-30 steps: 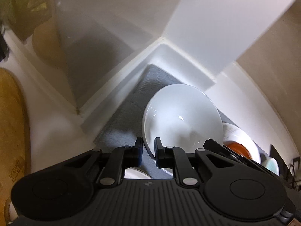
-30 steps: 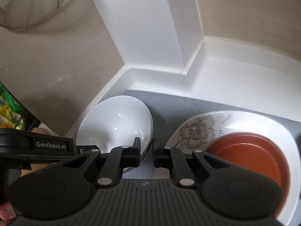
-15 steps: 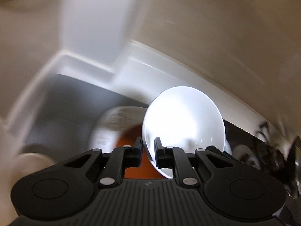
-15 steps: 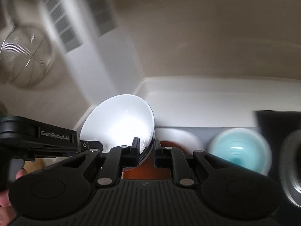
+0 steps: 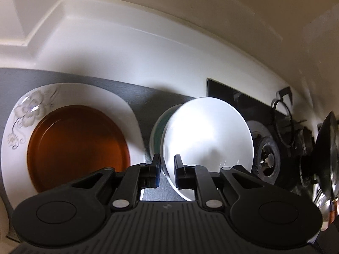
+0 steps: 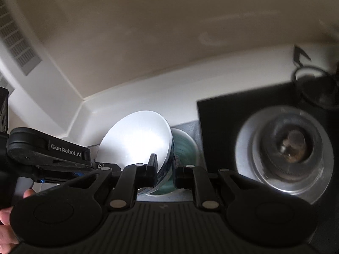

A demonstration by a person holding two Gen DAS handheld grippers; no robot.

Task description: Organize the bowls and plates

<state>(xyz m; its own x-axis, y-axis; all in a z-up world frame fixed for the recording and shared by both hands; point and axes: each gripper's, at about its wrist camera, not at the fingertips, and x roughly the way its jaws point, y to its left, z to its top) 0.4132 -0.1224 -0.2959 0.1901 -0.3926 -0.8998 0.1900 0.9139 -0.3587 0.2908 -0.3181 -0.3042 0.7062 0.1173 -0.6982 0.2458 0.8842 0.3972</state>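
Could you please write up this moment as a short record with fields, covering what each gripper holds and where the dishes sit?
left gripper: shut on the rim of the white bowl
right gripper: shut on the same white bowl's opposite rim
white bowl: tilted, held over the teal bowl
teal bowl: on the grey mat, mostly hidden behind the white bowl
orange plate: lies in the floral white plate, left of the bowls
gas burner: right of the bowls, on the black hob
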